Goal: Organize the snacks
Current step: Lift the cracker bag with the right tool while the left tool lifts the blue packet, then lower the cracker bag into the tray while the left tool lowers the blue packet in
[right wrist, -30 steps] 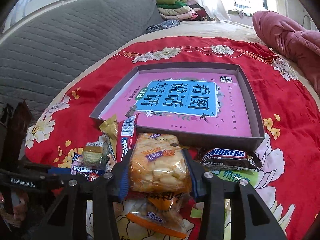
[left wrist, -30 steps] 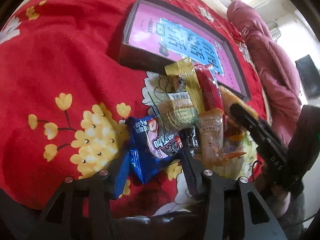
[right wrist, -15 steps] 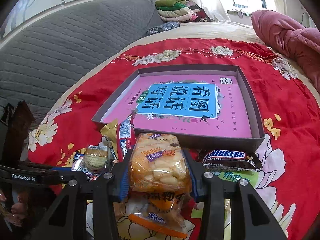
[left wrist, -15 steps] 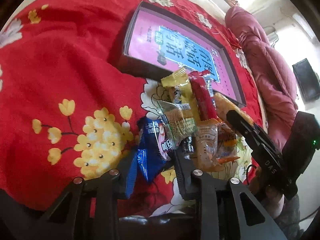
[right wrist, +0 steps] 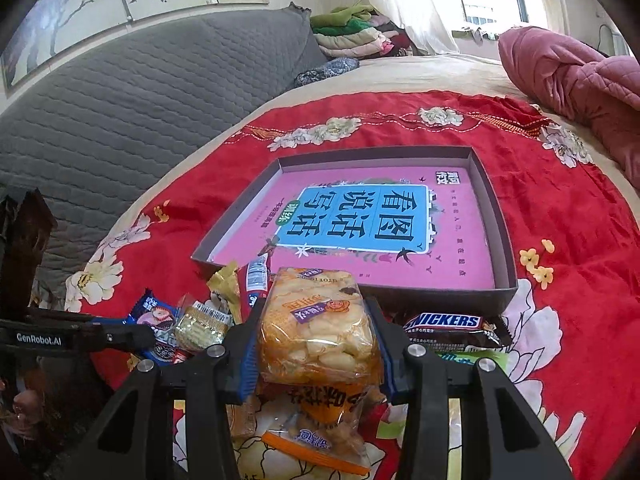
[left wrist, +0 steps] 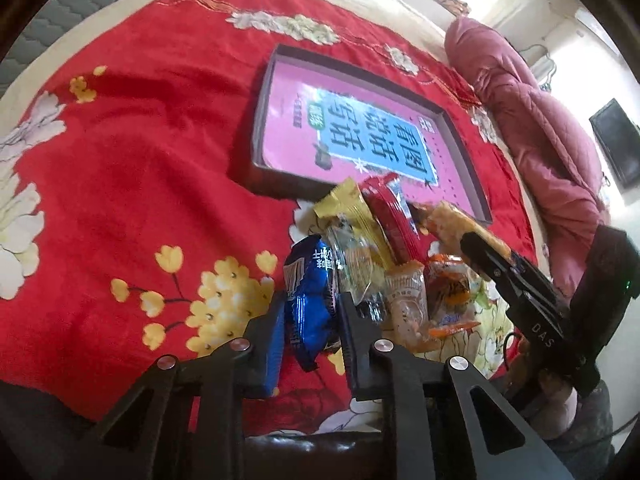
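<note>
My left gripper (left wrist: 312, 312) is shut on a blue cookie packet (left wrist: 310, 300) and holds it above the red blanket. My right gripper (right wrist: 316, 344) is shut on an orange rice-cracker packet (right wrist: 316, 328), lifted above the snack pile. The shallow box with a pink printed bottom (right wrist: 360, 224) lies just beyond; it also shows in the left wrist view (left wrist: 360, 136). Loose in the pile are a Snickers bar (right wrist: 452, 326), a yellow wrapper (left wrist: 352, 208), a red bar (left wrist: 392, 216) and a clear cracker pack (right wrist: 200, 322). The right gripper appears in the left view (left wrist: 492, 260).
A red flowered blanket (left wrist: 120, 184) covers the bed. A grey quilted headboard (right wrist: 140, 88) stands at the left, a pink quilt (right wrist: 572, 80) at the far right. More snack bags (right wrist: 316, 436) lie under my right gripper.
My left gripper has closed on the blue packet and lifted it off the blanket. My right gripper has risen a little with the orange packet still held.
</note>
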Demonstrator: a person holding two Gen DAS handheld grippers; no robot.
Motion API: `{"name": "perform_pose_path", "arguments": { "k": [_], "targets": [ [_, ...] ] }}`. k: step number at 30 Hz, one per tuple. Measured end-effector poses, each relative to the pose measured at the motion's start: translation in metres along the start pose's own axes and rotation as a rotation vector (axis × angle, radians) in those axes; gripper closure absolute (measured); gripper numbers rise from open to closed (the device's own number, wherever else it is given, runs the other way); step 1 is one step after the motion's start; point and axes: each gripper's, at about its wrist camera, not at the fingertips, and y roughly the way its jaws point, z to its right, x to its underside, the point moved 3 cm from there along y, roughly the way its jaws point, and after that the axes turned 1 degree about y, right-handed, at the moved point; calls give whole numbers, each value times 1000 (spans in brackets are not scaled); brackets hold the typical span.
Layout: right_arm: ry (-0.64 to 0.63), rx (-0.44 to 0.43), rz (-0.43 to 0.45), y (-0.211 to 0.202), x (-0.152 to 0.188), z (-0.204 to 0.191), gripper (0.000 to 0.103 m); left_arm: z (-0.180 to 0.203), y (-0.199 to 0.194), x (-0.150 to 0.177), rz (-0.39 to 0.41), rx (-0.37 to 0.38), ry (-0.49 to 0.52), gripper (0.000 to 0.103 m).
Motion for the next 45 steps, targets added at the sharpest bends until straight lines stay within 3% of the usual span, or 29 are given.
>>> {"name": "perform_pose_path", "arguments": {
  "k": [23,38,45],
  "targets": [
    [55,55,124,-17,-19,22,57,-11,-32,-46,150,-1,-63,79],
    [73,154,157,-9,-30,42,57,14,0,-104,231,23,-75,79],
    [84,190,146,1,-30,49,57,15,31,-113,209,35,-96,79]
  ]
}}
